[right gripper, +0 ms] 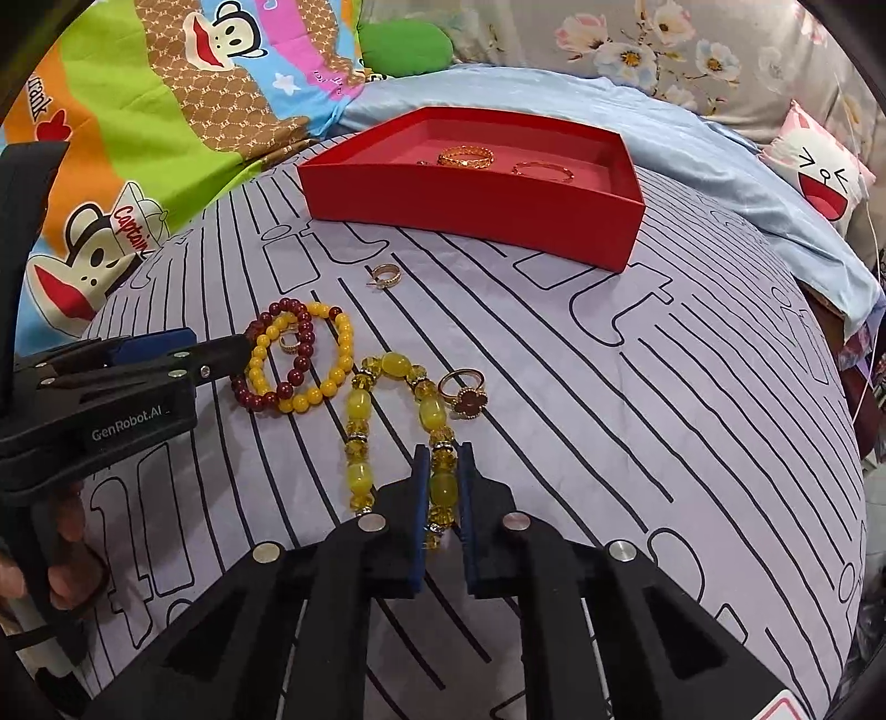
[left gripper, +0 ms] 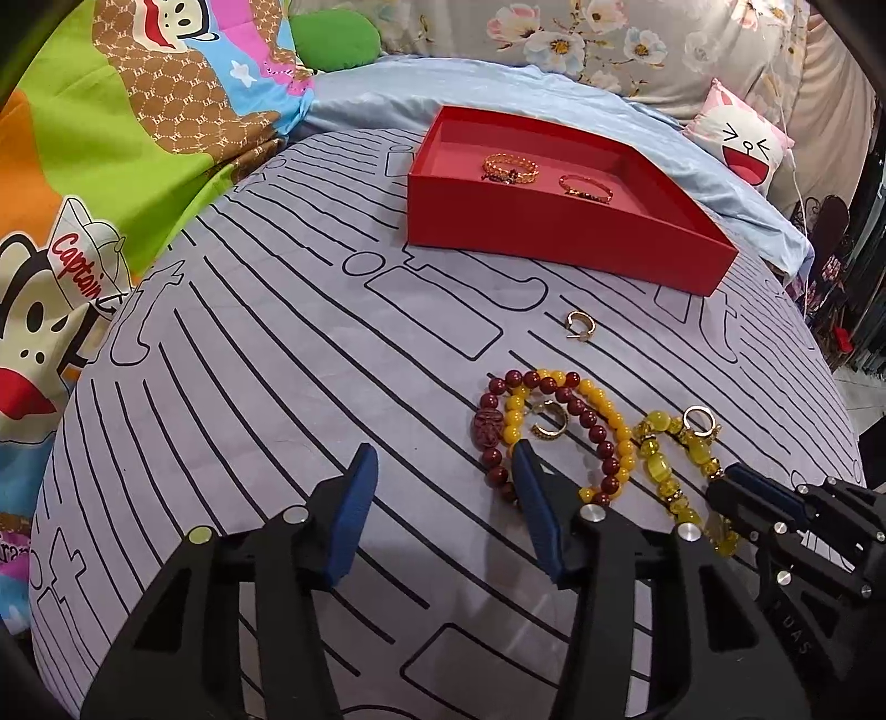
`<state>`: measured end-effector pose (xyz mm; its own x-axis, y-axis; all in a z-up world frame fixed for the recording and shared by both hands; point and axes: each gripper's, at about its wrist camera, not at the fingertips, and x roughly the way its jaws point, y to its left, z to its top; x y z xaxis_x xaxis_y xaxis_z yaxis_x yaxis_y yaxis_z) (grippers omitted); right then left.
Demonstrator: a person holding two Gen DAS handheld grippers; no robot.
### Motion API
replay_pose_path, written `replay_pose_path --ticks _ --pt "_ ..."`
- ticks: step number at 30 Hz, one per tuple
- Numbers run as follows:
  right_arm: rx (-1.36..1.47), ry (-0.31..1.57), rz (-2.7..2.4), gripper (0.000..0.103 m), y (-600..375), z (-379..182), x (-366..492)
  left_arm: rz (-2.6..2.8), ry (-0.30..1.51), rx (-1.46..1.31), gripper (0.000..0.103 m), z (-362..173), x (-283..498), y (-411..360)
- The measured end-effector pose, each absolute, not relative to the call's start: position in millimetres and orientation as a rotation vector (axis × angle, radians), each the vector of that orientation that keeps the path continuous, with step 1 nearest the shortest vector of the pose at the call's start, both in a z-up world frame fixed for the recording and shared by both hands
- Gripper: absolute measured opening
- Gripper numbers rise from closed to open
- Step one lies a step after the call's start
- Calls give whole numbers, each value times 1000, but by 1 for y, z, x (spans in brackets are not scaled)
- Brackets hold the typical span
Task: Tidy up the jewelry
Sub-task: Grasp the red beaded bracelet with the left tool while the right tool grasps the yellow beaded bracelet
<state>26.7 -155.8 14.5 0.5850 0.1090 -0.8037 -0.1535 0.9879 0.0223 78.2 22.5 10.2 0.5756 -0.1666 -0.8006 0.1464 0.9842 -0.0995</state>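
Red tray [right gripper: 470,213], lilac black-lined sheet [right gripper: 664,415], yellow bead bracelet [right gripper: 382,399], dark-red bead bracelet [right gripper: 299,354].

Black grippers [right gripper: 443,501], blue-padded jaws, silver screws

Grey bedsheet [left gripper: 266,387] w/ black line print covers the foreground. Upper left: bright cartoon-monkey blanket [left gripper: 111,138], "Captain" printed on a cap. Green cushion [left gripper: 335,41] just behind it. Pale blue sheet [left gripper: 421,94] bunched along the back. Floral fabric [left gripper: 581,39] beyond. Far right: pink laughing-face pillow [left gripper: 742,147].
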Motion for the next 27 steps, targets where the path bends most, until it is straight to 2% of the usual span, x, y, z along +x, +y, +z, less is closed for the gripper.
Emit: replay_pose_path --ticks 3,5,7,12,13,14,15,22,27 --pt "-23 942 154 9 -160 14 27 -191 932 -16 43 9 79 21" --pt "-11 946 156 9 -161 14 26 -190 921 7 33 8 80 18" --pt "-5 950 157 9 -162 14 27 -197 912 27 28 7 81 14" --pt "-5 951 157 9 -162 14 27 -194 896 55 27 6 82 7" --pt "-5 951 157 9 -162 14 27 -195 894 57 23 6 82 7" --pt "-4 951 157 9 -162 14 27 -203 894 56 12 7 82 6" --pt "0 953 158 9 -163 15 27 -209 899 51 8 7 82 6" --pt "38 920 162 9 -172 33 23 -241 943 -56 7 17 83 16" --pt "63 864 168 9 -181 62 21 -284 904 -89 7 49 75 20"
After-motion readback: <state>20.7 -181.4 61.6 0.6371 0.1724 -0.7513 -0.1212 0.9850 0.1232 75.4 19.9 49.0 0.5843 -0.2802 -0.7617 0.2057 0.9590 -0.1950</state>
